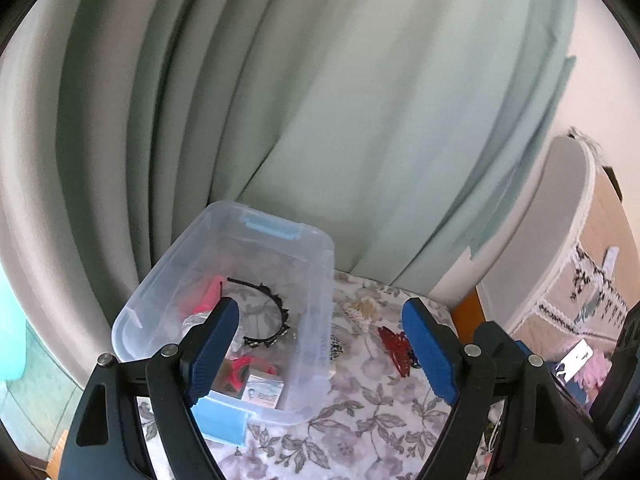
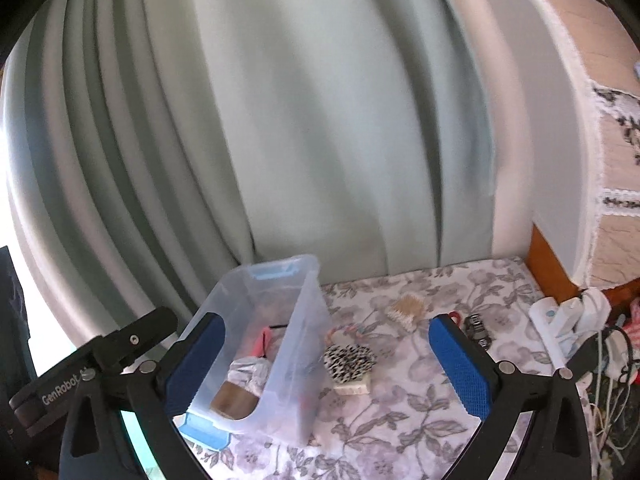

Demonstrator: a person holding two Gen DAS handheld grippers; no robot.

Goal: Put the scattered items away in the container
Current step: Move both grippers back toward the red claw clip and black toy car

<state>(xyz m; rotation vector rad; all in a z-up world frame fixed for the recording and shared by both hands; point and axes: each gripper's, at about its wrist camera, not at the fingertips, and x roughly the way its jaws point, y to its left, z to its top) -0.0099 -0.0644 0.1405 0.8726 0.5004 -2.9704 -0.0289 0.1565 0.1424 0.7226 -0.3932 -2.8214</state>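
Inside, the clear bin point(image 1: 320, 264) holds a black headband point(image 1: 272, 312).

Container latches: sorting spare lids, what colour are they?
Light blue latches on the clear container; left wrist view shows best.

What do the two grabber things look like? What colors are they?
Each tool, left and right, has two black plastic arms ending in flat blue fingers with a bumpy, grippy texture. Small round silver bolts sit at the joints. In the right wrist view, the black side of the other tool shows white "GenRobot" lettering. No sleeves or hands show.
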